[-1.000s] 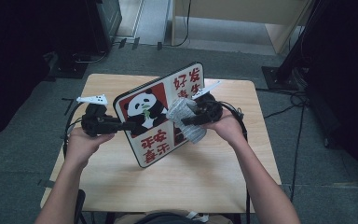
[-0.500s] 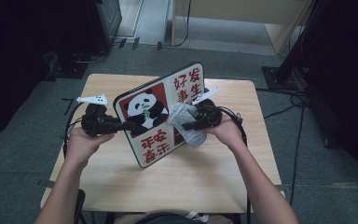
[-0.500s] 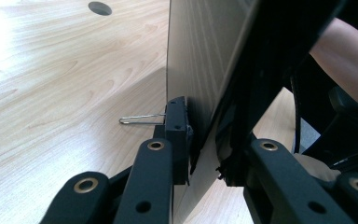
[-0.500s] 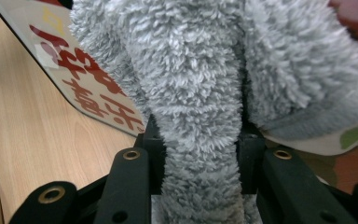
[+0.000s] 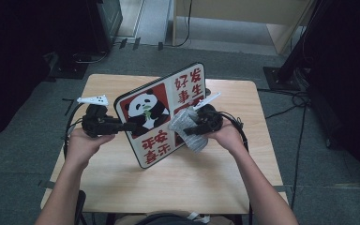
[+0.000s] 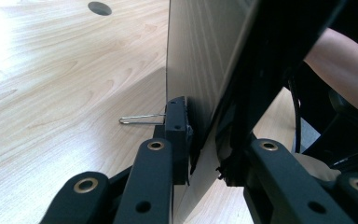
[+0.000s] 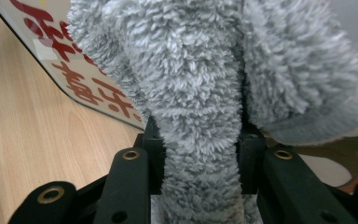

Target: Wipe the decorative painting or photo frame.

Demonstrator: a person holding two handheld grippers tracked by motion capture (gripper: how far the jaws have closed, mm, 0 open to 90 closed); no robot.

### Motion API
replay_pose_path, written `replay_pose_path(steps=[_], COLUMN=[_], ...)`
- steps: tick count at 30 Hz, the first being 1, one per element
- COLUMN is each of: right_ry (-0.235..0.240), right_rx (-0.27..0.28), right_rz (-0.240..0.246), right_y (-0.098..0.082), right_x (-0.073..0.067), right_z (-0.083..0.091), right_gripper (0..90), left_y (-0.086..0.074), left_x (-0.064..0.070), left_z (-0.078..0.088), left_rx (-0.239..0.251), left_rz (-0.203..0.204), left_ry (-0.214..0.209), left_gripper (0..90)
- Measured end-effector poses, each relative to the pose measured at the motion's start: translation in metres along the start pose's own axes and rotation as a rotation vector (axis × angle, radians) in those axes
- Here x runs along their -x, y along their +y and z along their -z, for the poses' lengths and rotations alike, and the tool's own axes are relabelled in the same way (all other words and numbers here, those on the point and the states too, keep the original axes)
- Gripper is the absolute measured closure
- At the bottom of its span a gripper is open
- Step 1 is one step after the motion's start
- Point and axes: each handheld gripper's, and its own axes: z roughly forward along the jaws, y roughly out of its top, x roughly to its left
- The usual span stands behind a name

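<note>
Lower now: fluffy grey cloth

Fluffy grey cloth; glossy smooth panda board; matt wood table.

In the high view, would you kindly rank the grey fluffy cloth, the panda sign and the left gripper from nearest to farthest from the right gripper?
1. Grey fluffy cloth: clamped in the right gripper, against the sign's face.
2. Panda sign: stands tilted at the table's middle, just left of the cloth.
3. Left gripper: grips the sign's far left edge.
</note>
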Motion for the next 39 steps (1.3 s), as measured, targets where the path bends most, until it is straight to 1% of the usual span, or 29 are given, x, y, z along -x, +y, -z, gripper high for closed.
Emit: replay_pose_path(steps=[8,9,18,19,26,28,29,30,33,35,38,39], right_ry=[0.005,0.008,0.013,0.012,0.016,0.016,0.017,0.015,0.014,0.013,0.013,0.018], right_rx=[-0.005,-0.016,-0.019,-0.018,-0.026,-0.026,-0.031,-0.03,-0.039,-0.047,-0.042,-0.042], right_rz=[-0.009,-0.016,-0.026,-0.021,-0.037,-0.032,-0.038,-0.032,-0.033,-0.042,-0.037,-0.044], right_y=[-0.009,-0.011,-0.021,-0.022,-0.028,-0.03,-0.03,-0.031,-0.034,-0.035,-0.037,-0.038], right_x=[0.002,0.003,0.005,0.006,0.007,0.008,0.008,0.009,0.009,0.009,0.009,0.009], right_z=[-0.007,-0.009,-0.017,-0.018,-0.023,-0.025,-0.025,-0.026,-0.029,-0.031,-0.033,-0.033], right_gripper=[65.3,65.3,65.2,65.2,65.2,65.2,65.2,65.2,65.1,65.1,65.1,65.0], left_y=[0.0,0.0,0.0,0.0,0.0,0.0,0.0,0.0,0.0,0.0,0.0,0.0], left_x=[0.0,0.0,0.0,0.0,0.0,0.0,0.0,0.0,0.0,0.0,0.0,0.0], left_z=[0.0,0.0,0.0,0.0,0.0,0.0,0.0,0.0,0.0,0.0,0.0,0.0], left_rx=[0.0,-0.001,-0.002,-0.002,-0.002,-0.002,-0.002,-0.002,-0.002,-0.002,-0.002,-0.002], left_rz=[-0.001,-0.002,-0.003,-0.002,-0.004,-0.004,-0.004,-0.004,-0.004,-0.005,-0.005,-0.005], left_ry=[-0.001,-0.001,-0.001,-0.001,-0.001,-0.001,-0.001,-0.001,-0.001,-0.001,-0.001,-0.001], left_gripper=[77.4,77.4,77.4,77.3,77.3,77.3,77.3,77.3,77.3,77.3,77.3,77.3])
